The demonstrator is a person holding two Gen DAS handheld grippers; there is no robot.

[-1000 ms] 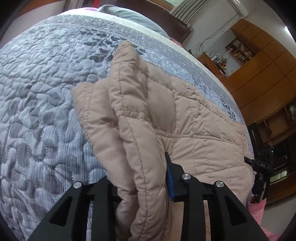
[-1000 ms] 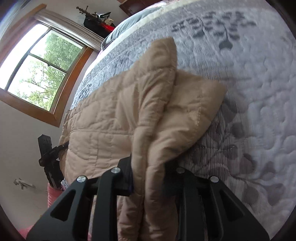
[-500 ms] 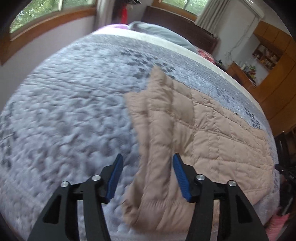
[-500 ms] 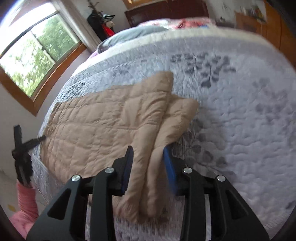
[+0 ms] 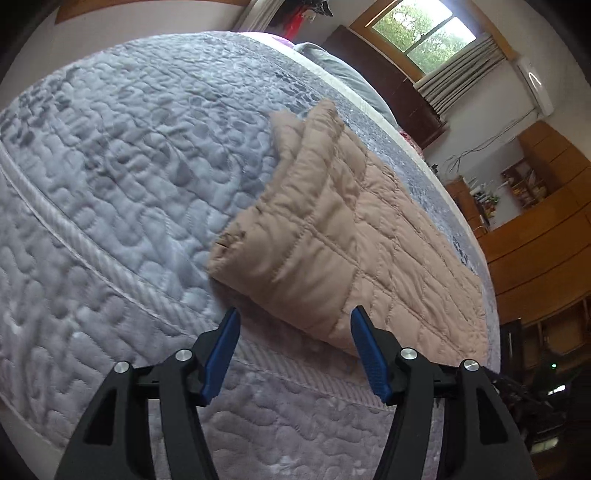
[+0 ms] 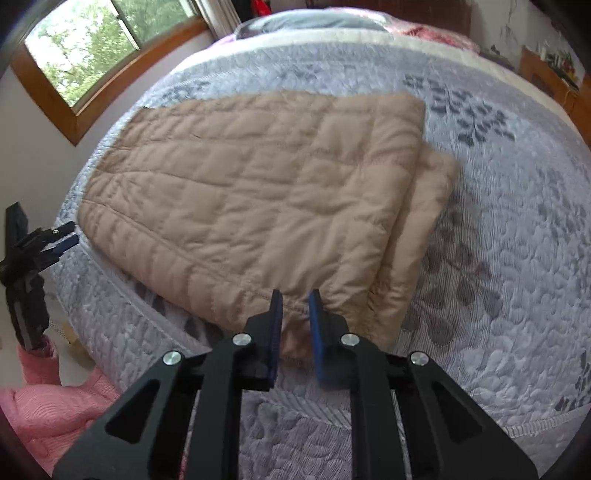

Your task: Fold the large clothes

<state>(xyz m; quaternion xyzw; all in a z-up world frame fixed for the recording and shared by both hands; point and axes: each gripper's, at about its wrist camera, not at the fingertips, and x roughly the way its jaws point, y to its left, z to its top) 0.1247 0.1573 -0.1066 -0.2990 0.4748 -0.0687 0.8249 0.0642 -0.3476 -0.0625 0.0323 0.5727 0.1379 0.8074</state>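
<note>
Your left gripper hangs over the near edge of the bed with its blue pads spread wide and nothing between them. Just beyond its tips lies the near left corner of the jacket, a tan quilted garment folded flat on the grey quilt. From the left wrist view the jacket runs from that corner away to the right, with a second folded layer showing at its far left end.

In the right wrist view the left gripper shows small at the far left, off the bed's edge, above a pink sleeve. The jacket fills the middle of the bed as a broad rectangle, and a narrower layer sticks out from under its right side.

Your right gripper sits at the jacket's near edge, towards its right corner. Its pads stand a narrow gap apart. The jacket's hem shows in that gap, but the pads do not appear to press on it; the frame is blurred there, so contact is unclear.

A window is on the far left wall, and pillows lie at the far end of the bed.
</note>
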